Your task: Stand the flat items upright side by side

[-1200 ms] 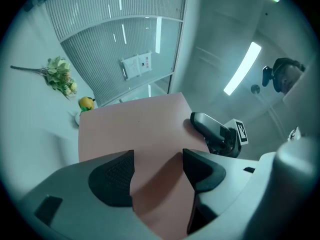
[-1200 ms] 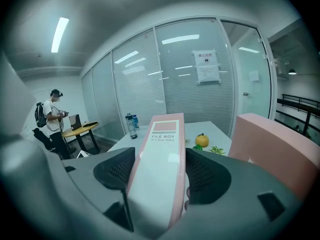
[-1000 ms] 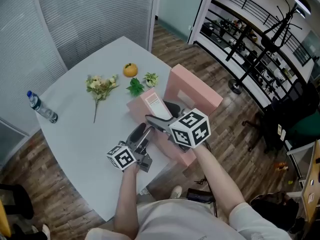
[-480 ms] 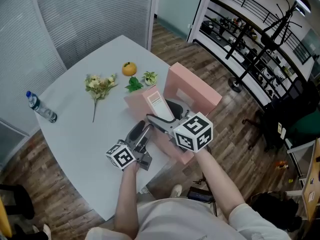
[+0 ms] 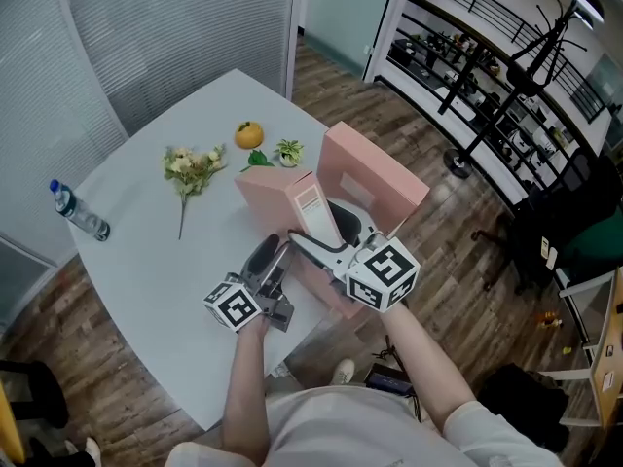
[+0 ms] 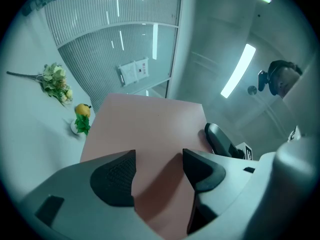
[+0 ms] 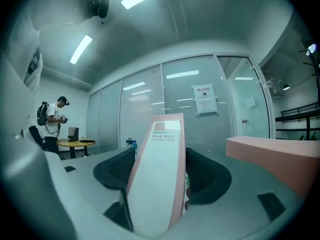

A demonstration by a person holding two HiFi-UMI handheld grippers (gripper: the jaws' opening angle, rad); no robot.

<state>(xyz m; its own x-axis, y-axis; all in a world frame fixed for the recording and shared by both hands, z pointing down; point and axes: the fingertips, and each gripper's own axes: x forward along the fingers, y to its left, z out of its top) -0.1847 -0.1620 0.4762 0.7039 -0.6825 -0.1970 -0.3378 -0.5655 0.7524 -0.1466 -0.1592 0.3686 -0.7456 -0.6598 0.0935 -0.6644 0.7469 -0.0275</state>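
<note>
Two pink file boxes sit on the white table (image 5: 146, 261), both towards its right edge. The right gripper (image 5: 326, 233) has the nearer file box (image 5: 313, 207) by its labelled spine, one jaw pressed against each broad side – the right gripper view shows the white "FILE BOX" label rising between the two dark pads (image 7: 116, 171). This box is tilted, spine uppermost, with its lower end near the table's near edge. The second file box (image 5: 375, 173) is just beside it, along the right edge; how steeply it stands I cannot tell.

The left gripper (image 5: 271, 261) is close on the left of the held box, with its jaws spread apart and nothing pinched between them. Its own view looks straight at the box's broad pink face (image 6: 150, 134), with one finger (image 6: 222, 140) of the right gripper showing past that face's right edge.

Further back on the table lie a bunch of pale flowers (image 5: 190, 166), an orange (image 5: 249, 135), a green leaf (image 5: 258, 160) and a small green sprig (image 5: 290, 152), all well apart from the grippers. A water bottle (image 5: 78, 217) lies near the left edge.
</note>
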